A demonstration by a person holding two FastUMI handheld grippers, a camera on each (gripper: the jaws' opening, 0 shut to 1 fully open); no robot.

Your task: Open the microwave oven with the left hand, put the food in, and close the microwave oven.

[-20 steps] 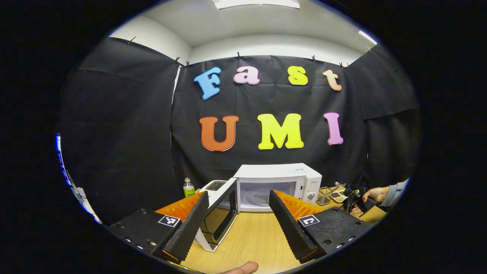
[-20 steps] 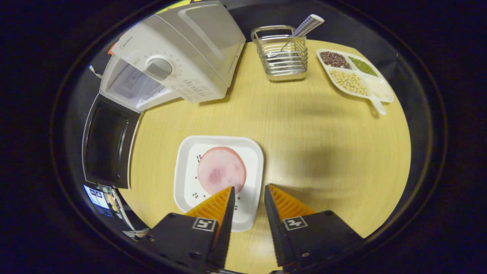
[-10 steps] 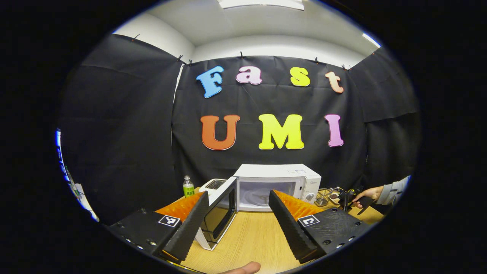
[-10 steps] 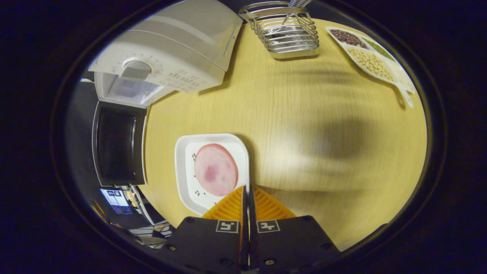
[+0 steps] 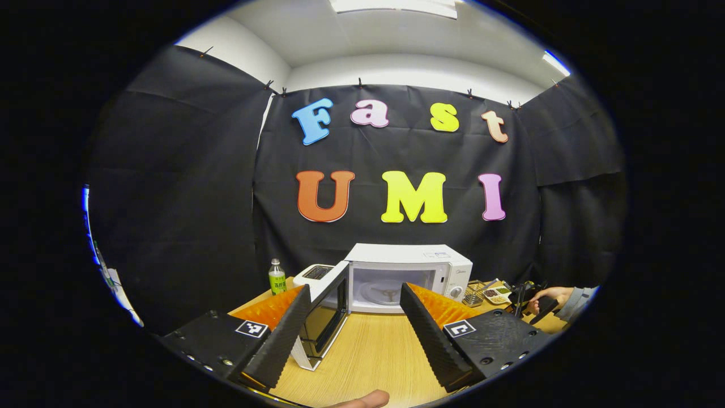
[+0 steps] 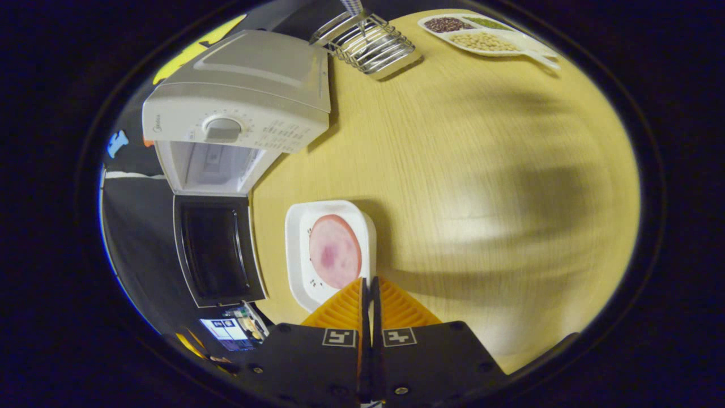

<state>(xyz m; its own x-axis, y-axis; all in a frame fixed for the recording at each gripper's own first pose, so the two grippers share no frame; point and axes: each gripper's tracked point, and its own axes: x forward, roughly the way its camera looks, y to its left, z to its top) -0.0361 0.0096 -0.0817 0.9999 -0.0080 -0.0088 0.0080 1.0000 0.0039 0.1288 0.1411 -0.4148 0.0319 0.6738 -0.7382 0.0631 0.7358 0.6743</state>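
Note:
A white microwave (image 5: 408,266) stands at the back of the table with its door (image 5: 331,306) swung open to the left. My left gripper (image 5: 354,290) hangs open in front of it, well short of the door, with nothing between its fingers. In the right gripper view the microwave (image 6: 238,107) and its open door (image 6: 218,252) lie at the left. A white square plate (image 6: 297,249) carrying a round pink ham slice (image 6: 335,251) sits just beside the door. My right gripper (image 6: 368,281) is shut on the plate's near edge. A hand (image 5: 548,294) holds that gripper at the far right.
A wire cutlery basket (image 6: 368,42) and a divided dish of beans (image 6: 481,34) stand at the back of the wooden table (image 6: 464,170). A green bottle (image 5: 277,277) and a white toaster (image 5: 316,273) stand left of the microwave.
The right gripper closed on the plate's edge, and the plate now sits closer to the open microwave door. The left gripper has drawn back slightly and stays open.

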